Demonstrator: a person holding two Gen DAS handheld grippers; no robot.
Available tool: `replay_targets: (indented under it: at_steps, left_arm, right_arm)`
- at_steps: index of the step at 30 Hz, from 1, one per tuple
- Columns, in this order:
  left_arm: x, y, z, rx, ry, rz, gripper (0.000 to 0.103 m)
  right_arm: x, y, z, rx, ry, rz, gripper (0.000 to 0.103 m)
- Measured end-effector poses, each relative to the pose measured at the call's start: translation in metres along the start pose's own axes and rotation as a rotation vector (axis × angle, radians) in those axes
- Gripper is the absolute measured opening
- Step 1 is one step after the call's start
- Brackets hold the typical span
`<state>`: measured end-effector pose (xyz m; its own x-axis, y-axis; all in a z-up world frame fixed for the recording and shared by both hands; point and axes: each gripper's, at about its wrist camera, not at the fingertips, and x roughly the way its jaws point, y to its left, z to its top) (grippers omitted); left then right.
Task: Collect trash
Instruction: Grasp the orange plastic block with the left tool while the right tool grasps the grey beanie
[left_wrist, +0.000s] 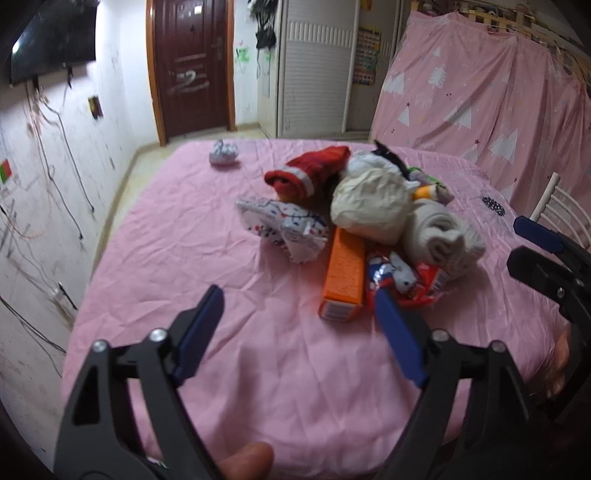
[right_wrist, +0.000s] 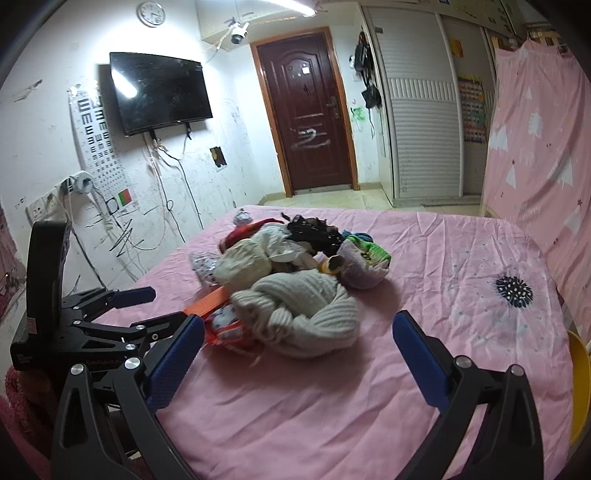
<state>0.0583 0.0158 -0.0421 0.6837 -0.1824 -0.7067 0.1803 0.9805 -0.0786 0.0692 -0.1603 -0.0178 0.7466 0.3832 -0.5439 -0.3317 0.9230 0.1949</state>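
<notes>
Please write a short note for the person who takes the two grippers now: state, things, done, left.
Left hand-held gripper: open, empty, above the pink sheet.
Right hand-held gripper: open, empty.
Pile mid-bed mixes trash and clothes: orange box, red wrapper, white printed wrapper, beside a knit sweater.
A crumpled scrap lies apart at the far edge.
Done: nothing collected yet.
Left: all trash.

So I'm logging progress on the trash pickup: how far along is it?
Nothing looks collected yet. Both the left gripper and right gripper are open and empty, just short of the pile. Still lying among the clothes: the orange box, the red wrapper, the printed wrapper, and a crumpled scrap apart from them.
</notes>
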Motion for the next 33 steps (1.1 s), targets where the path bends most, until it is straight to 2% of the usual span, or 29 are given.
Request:
replay_targets:
  at_steps: [6,9,12,14,15,20,21,22,23,25,31,33]
  left_arm:
    - [0.02,-0.004,0.007,0.012,0.043,-0.027,0.067]
    - [0.032,-0.006,0.012,-0.002,0.089,-0.083,0.063]
    - [0.04,-0.009,0.015,0.001,0.099,-0.089,0.051]
    - [0.041,-0.009,0.017,-0.004,0.109,-0.114,0.033]
    - [0.042,-0.01,0.018,-0.005,0.114,-0.125,0.028]
    - [0.042,-0.017,0.018,0.015,0.117,-0.136,0.022]
    - [0.041,-0.017,0.018,0.016,0.117,-0.136,0.022]
    - [0.039,-0.016,0.018,0.014,0.114,-0.135,0.022]
    - [0.035,-0.014,0.019,0.011,0.11,-0.131,0.022]
    - [0.029,-0.013,0.02,0.013,0.091,-0.117,0.022]
    - [0.003,-0.011,0.023,0.029,0.042,-0.091,0.022]
    - [-0.002,-0.012,0.025,0.035,0.03,-0.084,0.022]
  right_arm:
    - [0.026,-0.022,0.007,0.066,0.068,-0.008,0.093]
    - [0.036,-0.028,0.009,0.088,0.112,-0.002,0.092]
    - [0.044,-0.03,0.012,0.094,0.156,0.015,0.092]
    - [0.049,-0.03,0.015,0.094,0.178,0.031,0.092]
    - [0.051,-0.03,0.016,0.094,0.187,0.038,0.092]
    - [0.064,-0.03,0.017,0.097,0.239,0.094,0.092]
    - [0.065,-0.03,0.017,0.096,0.243,0.102,0.085]
    - [0.067,-0.03,0.017,0.097,0.251,0.124,0.07]
    - [0.069,-0.03,0.017,0.103,0.26,0.155,0.067]
    - [0.066,-0.03,0.017,0.095,0.25,0.164,0.057]
    - [0.045,-0.039,0.023,0.12,0.184,0.165,0.038]
    - [0.037,-0.044,0.023,0.124,0.166,0.164,0.035]
